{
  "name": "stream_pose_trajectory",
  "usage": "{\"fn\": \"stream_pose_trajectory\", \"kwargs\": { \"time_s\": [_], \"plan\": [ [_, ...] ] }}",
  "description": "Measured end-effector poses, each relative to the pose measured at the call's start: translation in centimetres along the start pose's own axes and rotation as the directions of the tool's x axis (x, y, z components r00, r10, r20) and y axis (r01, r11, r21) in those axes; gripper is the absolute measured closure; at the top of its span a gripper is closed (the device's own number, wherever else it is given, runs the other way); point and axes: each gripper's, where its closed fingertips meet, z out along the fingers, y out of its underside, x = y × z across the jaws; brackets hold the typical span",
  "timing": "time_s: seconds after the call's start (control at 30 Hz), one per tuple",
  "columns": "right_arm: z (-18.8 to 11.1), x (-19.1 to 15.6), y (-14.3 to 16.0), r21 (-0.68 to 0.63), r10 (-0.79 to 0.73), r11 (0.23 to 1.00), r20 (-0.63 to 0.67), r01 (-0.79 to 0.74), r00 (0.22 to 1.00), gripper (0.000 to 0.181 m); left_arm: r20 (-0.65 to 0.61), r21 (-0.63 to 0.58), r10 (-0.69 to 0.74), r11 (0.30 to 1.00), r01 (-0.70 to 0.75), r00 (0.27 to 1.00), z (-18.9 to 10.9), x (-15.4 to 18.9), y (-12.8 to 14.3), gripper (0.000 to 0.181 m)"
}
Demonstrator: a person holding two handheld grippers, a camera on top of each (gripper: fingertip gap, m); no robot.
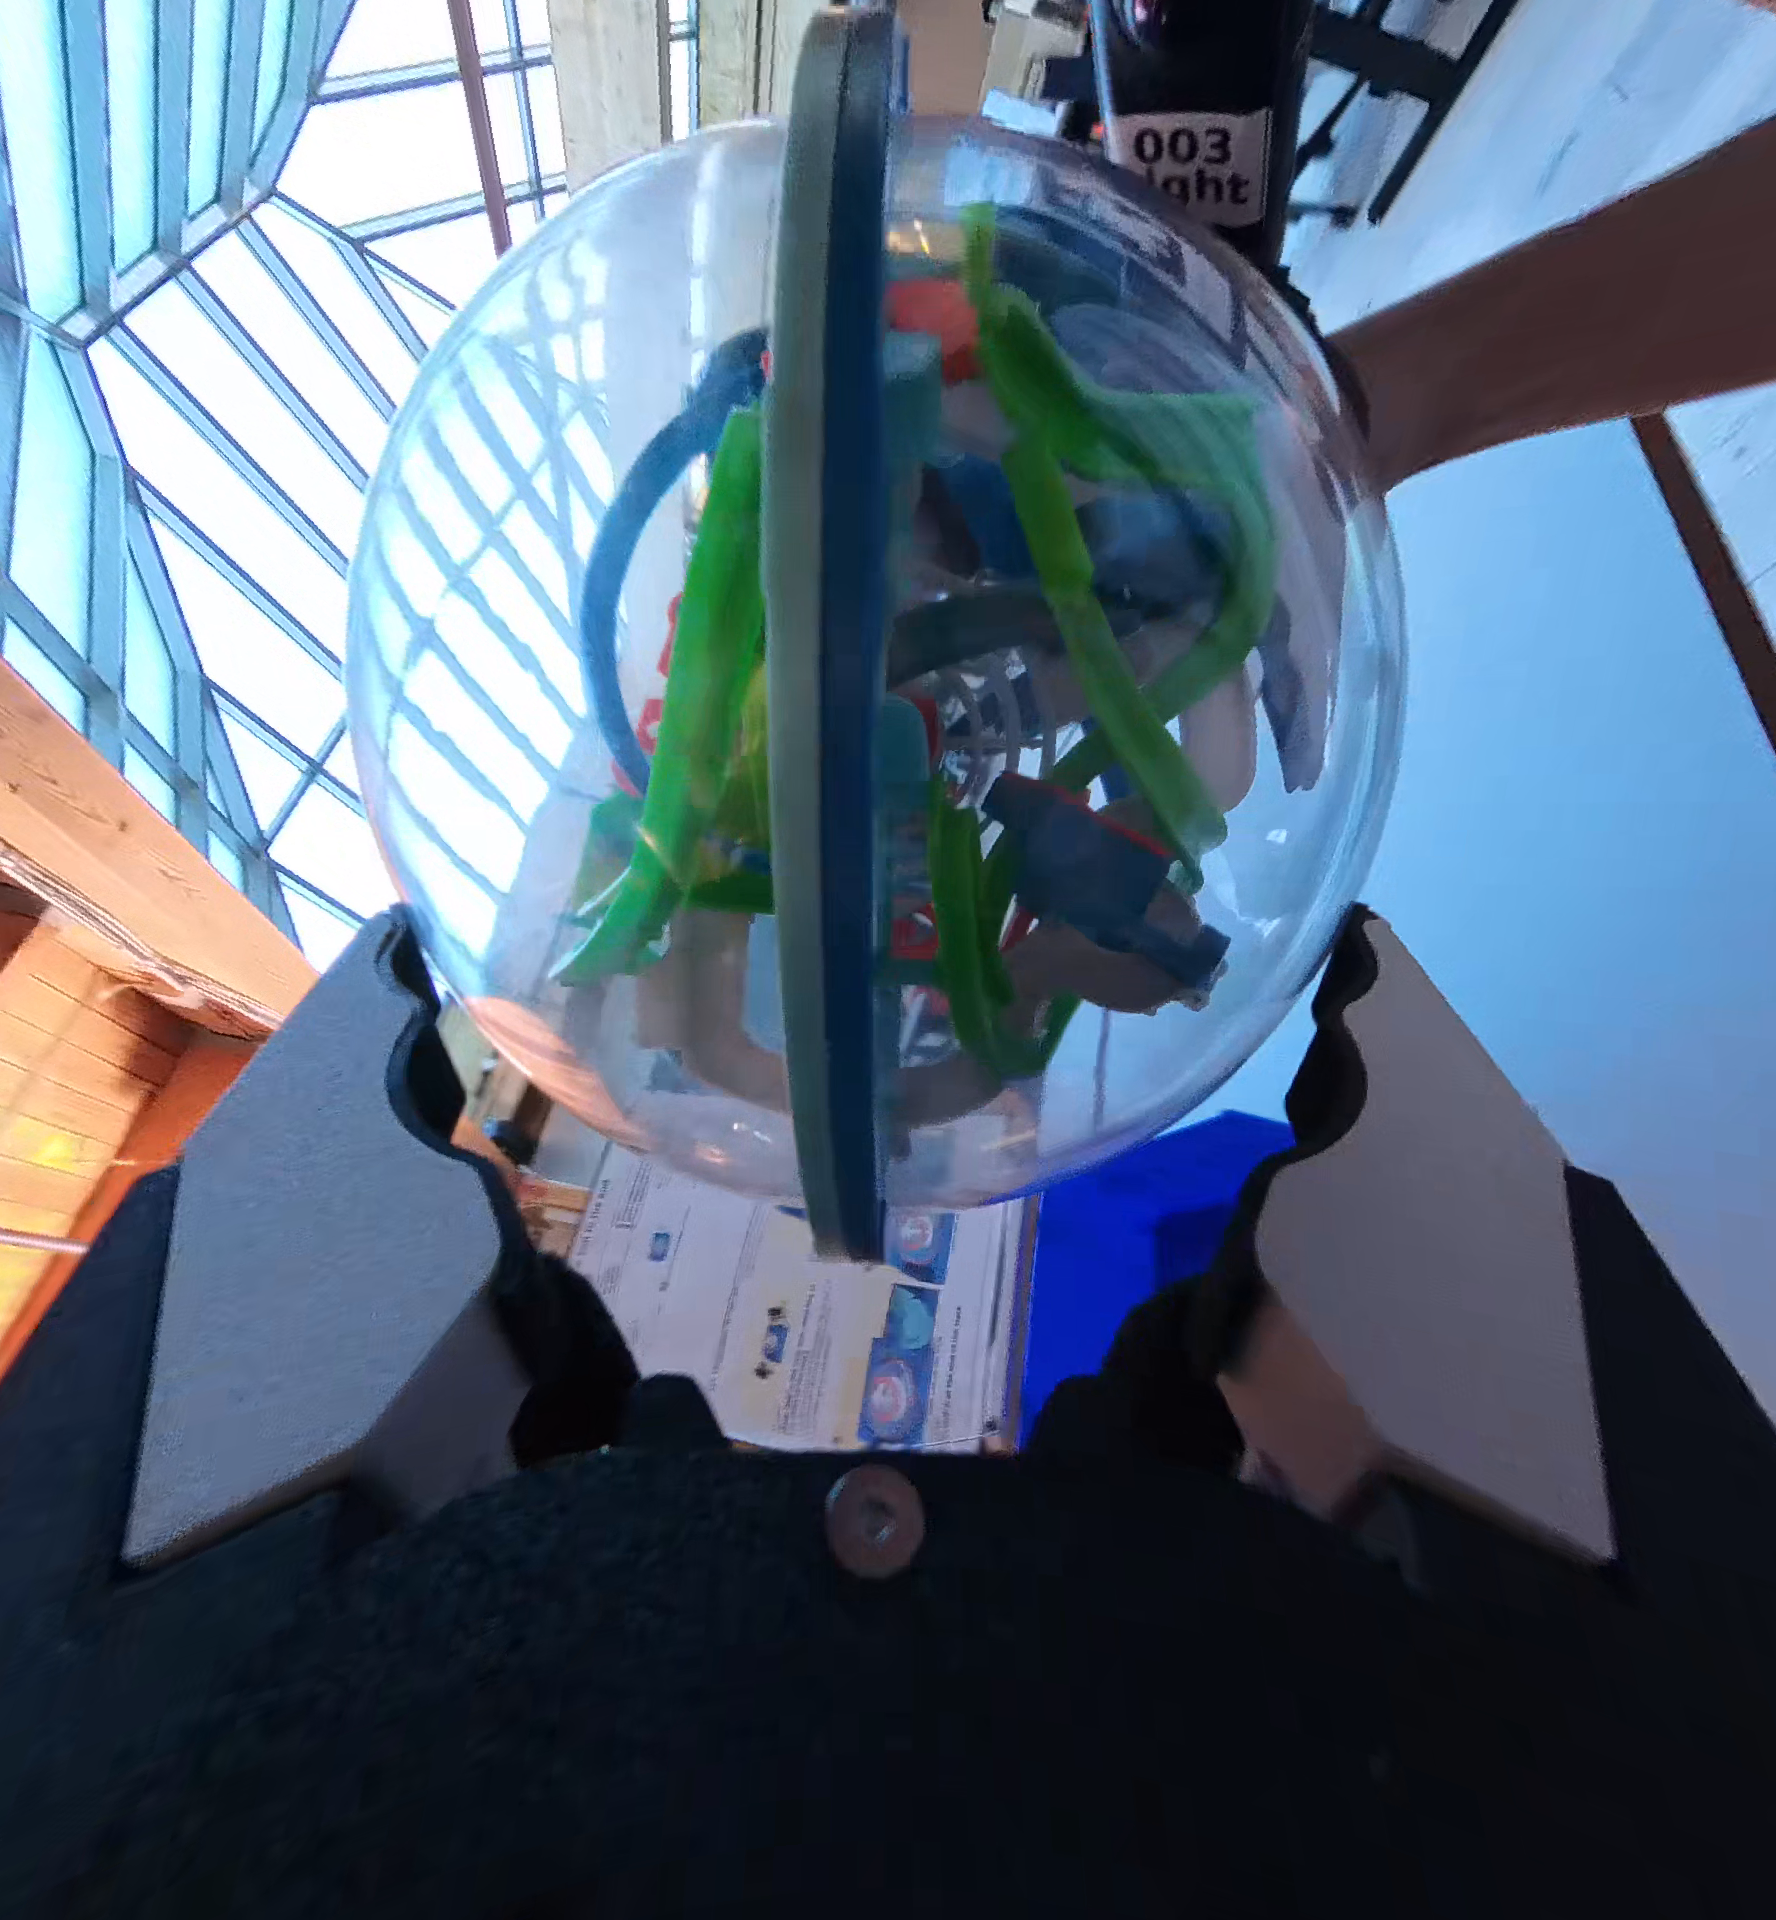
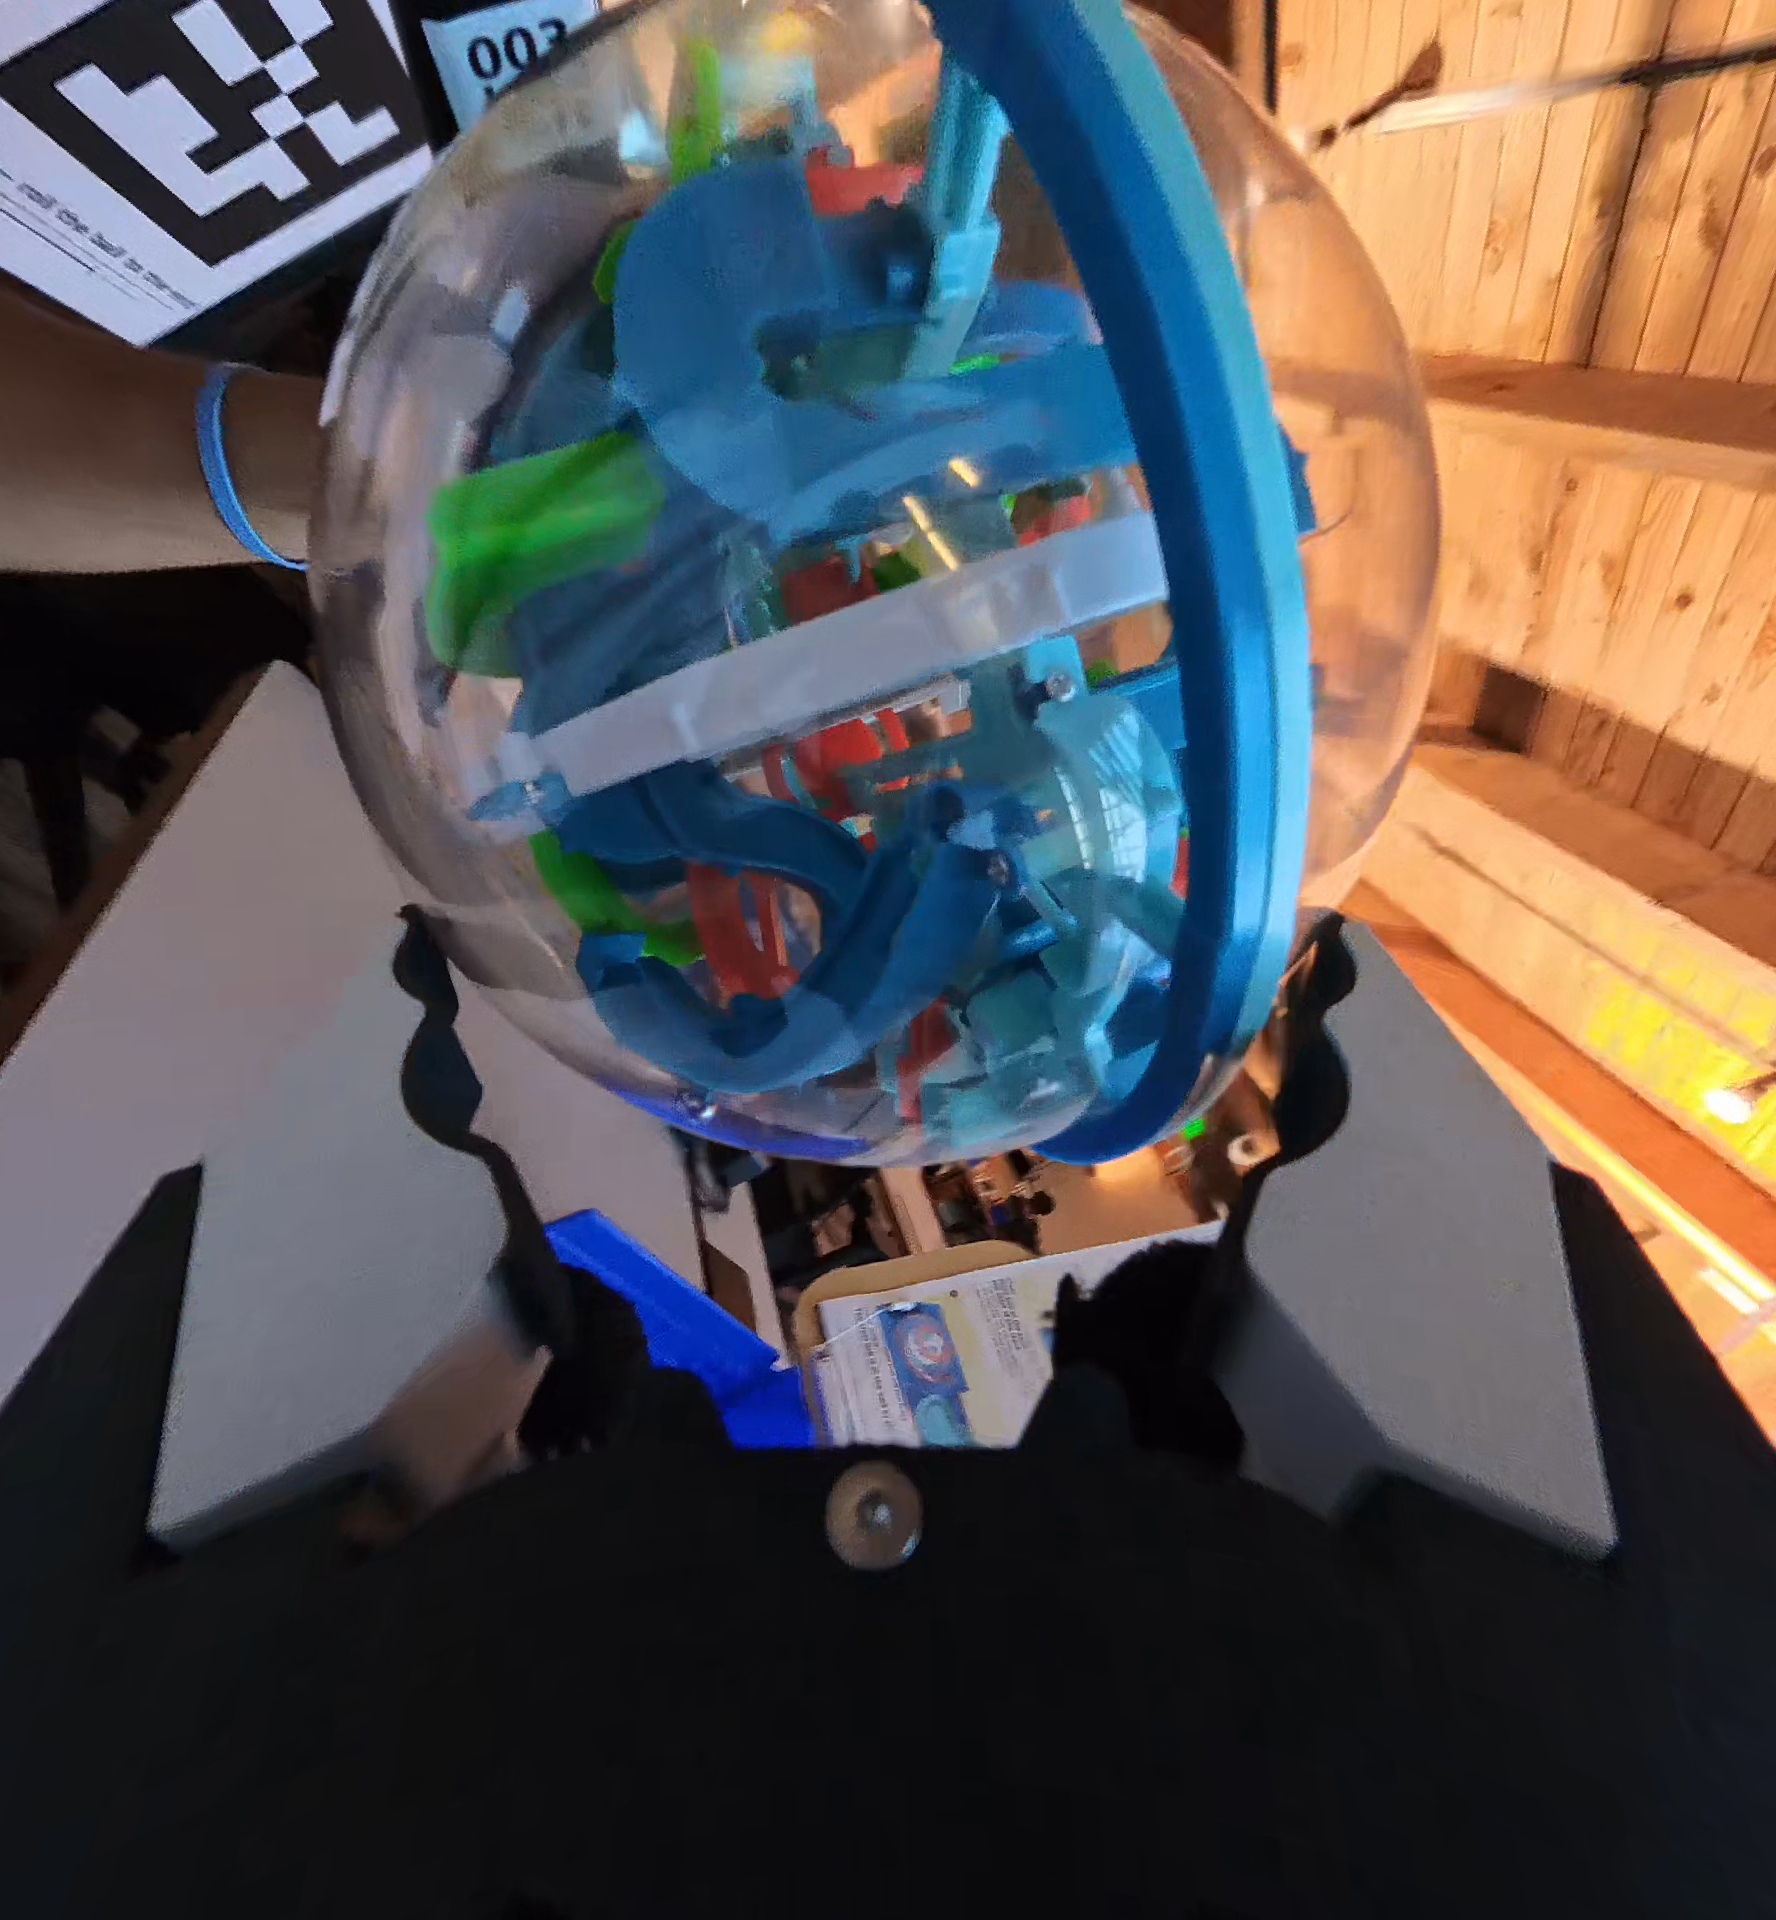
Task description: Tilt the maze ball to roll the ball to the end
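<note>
1. A clear plastic sphere with a dark blue band around its middle, the maze ball (image 1: 873, 665), fills the centre of both wrist views. It is held up in the air between the two grippers.
2. Inside the sphere are green, blue, red and clear plastic tracks, tangled together. The small ball that rolls on them cannot be made out.
3. The left gripper (image 1: 879, 971) has its two grey fingers with wavy black pads spread wide, pressed against the lower sides of the sphere, so it is grasping the maze ball.
4. The right gripper (image 2: 868, 971) grips the same sphere the same way, one black pad on each lower side.
5. In the left wrist view the blue band runs straight up and down; in the right wrist view it curves down the right side.
6. A person's bare forearm (image 2: 84, 436) with a blue wristband (image 2: 224, 468) shows at left in the right wrist view.
7. Below the sphere lie a printed sheet (image 1: 811, 1340) and a bright blue box (image 1: 1123, 1247).
</note>
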Motion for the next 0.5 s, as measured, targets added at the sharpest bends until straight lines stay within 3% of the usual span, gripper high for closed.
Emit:
{"fn": "stream_pose_trajectory", "kwargs": {
  "time_s": [0.17,0.23,0.33,0.37,0.43,0.5],
  "plan": [
    [0.5,-1.3,-4.2,0.104,-0.001,0.995,0.046,-0.004,0.999,0.027,0.032,0.157,-0.071,0.985,0.065,0.997,-2.8,0.4,-2.3,0.022],
    [1.6,-2.2,-3.9,0.087,0.062,0.994,0.081,-0.069,0.995,0.028,0.014,0.157,-0.174,0.973,0.17,0.985,-3.5,0.9,-0.8,0.022],
    [2.9,-3.6,-0.2,-0.055,0.37,0.929,0.17,-0.366,0.913,0.028,-0.032,0.171,-0.412,0.896,0.411,0.911,-3.4,1.5,1.2,0.022],
    [2.7,-3.6,-0.9,-0.024,0.379,0.924,0.179,-0.381,0.908,0.027,-0.027,0.201,-0.427,0.883,0.423,0.904,-3.5,1.5,0.6,0.022],
    [1.9,-3.1,-4.1,0.143,0.244,0.953,0.152,-0.266,0.958,0.027,-0.019,0.22,-0.396,0.894,0.39,0.918,-3.8,1.9,0.0,0.022],
    [2.5,-2.8,-2.2,0.109,0.279,0.95,0.132,-0.294,0.951,0.027,-0.082,0.127,-0.489,0.859,0.496,0.868,-2.5,2.9,3.6,0.022]
  ]
}}
